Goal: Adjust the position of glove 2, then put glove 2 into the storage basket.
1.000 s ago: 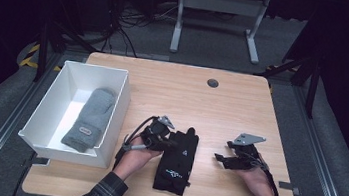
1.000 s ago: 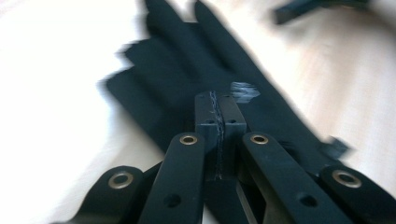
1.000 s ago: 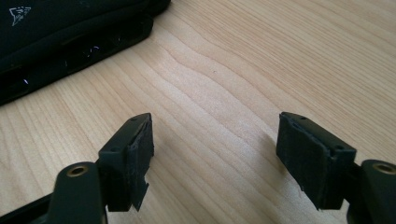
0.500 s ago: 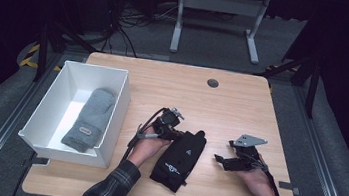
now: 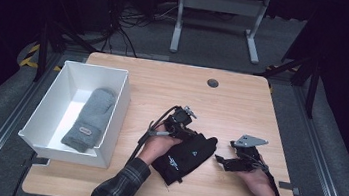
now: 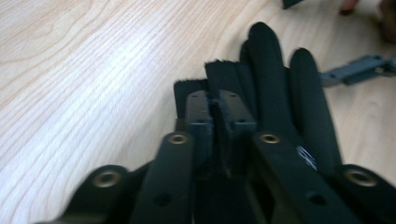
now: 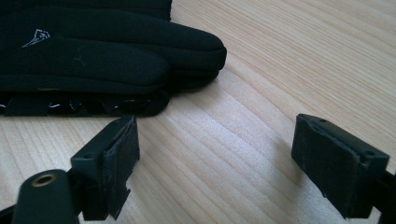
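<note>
In the high view, a black glove [image 5: 186, 156] is lying on the wooden counter [image 5: 154, 80] between the two hands. The left hand-held gripper [image 5: 182, 126] is sitting at the glove's upper left edge, while the right hand-held gripper [image 5: 221, 159] is resting on the counter just beside the glove's fingertips. Small white markings are showing on the glove's back, too small to read. To the left, a white bin [image 5: 114, 121] is holding a grey mitten [image 5: 90, 118] with an oval patch whose lettering is unreadable.

In the left gripper view, the left hand-held gripper [image 6: 219, 109] is pinching its jaws together on a fold of the black glove [image 6: 289, 88]. A white mark on the glove is partly showing, illegible.

In the right gripper view, the right hand-held gripper [image 7: 217, 156] is holding its jaws wide apart over bare counter [image 7: 289, 60], gripping nothing. The black glove [image 7: 102, 51] is lying just beyond the jaws, carrying a small white triangular logo with no readable writing.
</note>
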`<action>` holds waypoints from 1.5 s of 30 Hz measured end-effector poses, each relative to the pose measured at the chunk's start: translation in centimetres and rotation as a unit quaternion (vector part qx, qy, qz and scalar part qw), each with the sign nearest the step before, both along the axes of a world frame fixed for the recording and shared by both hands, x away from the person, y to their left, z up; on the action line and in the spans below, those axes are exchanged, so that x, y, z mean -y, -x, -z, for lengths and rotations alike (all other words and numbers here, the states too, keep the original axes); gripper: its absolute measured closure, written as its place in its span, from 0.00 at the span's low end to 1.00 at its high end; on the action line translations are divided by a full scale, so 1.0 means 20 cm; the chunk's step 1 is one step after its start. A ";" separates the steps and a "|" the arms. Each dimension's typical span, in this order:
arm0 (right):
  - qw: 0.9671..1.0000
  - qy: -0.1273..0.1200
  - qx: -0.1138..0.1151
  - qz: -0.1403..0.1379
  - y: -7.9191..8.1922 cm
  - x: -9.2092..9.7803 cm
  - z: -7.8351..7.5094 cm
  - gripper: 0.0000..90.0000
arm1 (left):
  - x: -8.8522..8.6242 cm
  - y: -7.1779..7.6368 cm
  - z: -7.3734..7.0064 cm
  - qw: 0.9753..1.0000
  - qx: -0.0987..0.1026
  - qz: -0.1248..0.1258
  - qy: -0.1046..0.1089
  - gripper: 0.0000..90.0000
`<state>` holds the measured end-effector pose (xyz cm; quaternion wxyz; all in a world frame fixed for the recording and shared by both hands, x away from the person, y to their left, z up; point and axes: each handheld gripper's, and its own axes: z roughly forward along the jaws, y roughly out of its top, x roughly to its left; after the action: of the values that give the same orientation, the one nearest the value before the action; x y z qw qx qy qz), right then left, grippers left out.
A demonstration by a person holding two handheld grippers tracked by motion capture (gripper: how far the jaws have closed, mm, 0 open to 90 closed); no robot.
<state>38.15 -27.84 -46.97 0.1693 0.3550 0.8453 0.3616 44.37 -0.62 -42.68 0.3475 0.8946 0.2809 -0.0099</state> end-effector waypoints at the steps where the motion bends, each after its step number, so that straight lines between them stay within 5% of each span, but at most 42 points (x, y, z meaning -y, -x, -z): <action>1: 1.000 0.000 0.000 0.000 0.00 0.00 0.00 0.17 | -0.02 0.02 -0.01 1.000 -0.001 0.001 0.000 0.81; 5: 1.000 0.000 0.000 0.000 0.00 0.00 0.00 0.17 | -0.10 0.09 0.00 1.000 -0.003 0.001 -0.002 0.57; 12: 1.000 0.000 0.000 0.001 0.00 0.00 0.00 0.17 | -0.15 0.17 0.05 1.000 0.000 -0.004 0.001 0.36; 18: 1.000 0.000 -0.001 0.001 0.00 0.00 0.00 0.17 | -0.11 0.22 0.10 1.000 0.003 0.003 -0.015 0.20; 23: 1.000 0.000 -0.001 0.001 0.00 0.00 0.00 0.17 | -0.07 0.23 0.15 0.999 0.008 0.012 -0.029 0.16; 27: 1.000 0.000 -0.001 0.001 0.00 0.00 0.00 0.17 | -0.06 0.25 0.15 0.998 0.030 0.025 -0.042 0.19; 33: 1.000 0.000 0.000 0.001 0.00 0.00 0.00 0.17 | -0.06 0.27 0.14 0.998 0.037 0.033 -0.039 0.35; 39: 1.000 0.000 0.000 0.001 0.00 0.00 0.00 0.17 | -0.07 0.26 0.13 0.998 0.014 0.060 -0.025 0.67; 45: 1.000 0.000 0.000 0.001 0.00 0.00 0.00 0.17 | -0.08 0.25 0.12 0.998 -0.005 0.055 -0.017 0.79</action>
<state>38.14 -27.82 -46.97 0.1696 0.3561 0.8450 0.3612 39.42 0.90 -45.09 0.3296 0.9143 0.2335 -0.0285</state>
